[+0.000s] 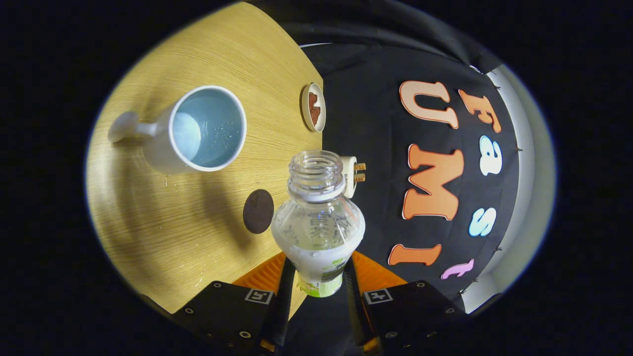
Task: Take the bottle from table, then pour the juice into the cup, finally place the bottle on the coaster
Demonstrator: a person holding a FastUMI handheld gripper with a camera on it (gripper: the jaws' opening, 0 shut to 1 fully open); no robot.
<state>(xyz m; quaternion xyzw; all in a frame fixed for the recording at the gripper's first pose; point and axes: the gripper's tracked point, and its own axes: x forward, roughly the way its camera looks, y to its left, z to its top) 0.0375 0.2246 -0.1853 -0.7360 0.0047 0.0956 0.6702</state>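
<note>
The hand-held gripper (319,277) squeezes the bottle (318,222) tight between its 2 fingers. The bottle points straight ahead, mouth open. The cup (198,131) sits farther off, beyond the dark coaster (258,211) on the surface (163,232).

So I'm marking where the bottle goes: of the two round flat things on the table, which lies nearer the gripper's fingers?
The dark brown disc, just beside the held bottle. The white-rimmed round one sits farther off at the table's edge, beyond the cup.
</note>
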